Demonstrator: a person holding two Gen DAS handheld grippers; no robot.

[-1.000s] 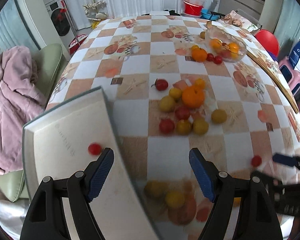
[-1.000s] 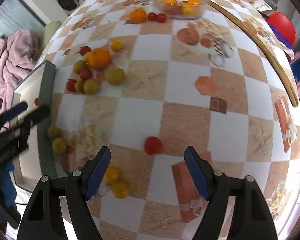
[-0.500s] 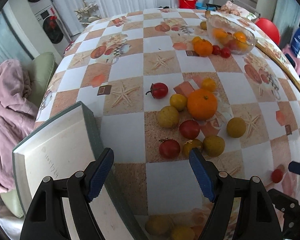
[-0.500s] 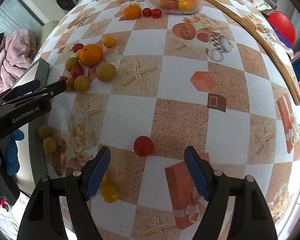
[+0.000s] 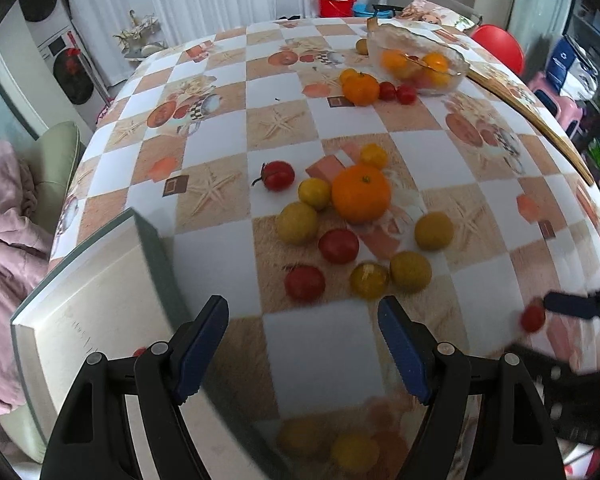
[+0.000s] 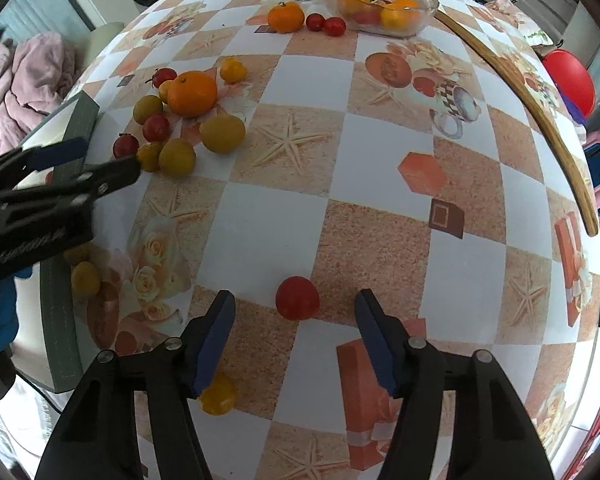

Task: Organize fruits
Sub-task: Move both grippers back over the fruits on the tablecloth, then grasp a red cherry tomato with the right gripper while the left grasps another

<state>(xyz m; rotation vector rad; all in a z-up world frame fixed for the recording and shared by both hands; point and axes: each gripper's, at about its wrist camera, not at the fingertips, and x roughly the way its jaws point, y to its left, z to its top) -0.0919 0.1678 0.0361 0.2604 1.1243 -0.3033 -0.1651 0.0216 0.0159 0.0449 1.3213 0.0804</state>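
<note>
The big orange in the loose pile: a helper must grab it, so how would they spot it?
On the checkered table, find the fruit cluster beside the grey-rimmed tray, not the glass bowl at the far end. The big orange lies at its far side, far larger than the small yellow and red fruits around it.

A small red fruit [image 5: 139, 351] in the white rectangular tray [image 5: 80, 304] showed only as a sliver behind the left gripper's black finger. Yellow fruits [image 5: 354, 454] at the bottom edge were blurred. The right gripper [image 5: 556, 322] was smeared and edge-cropped.
</note>
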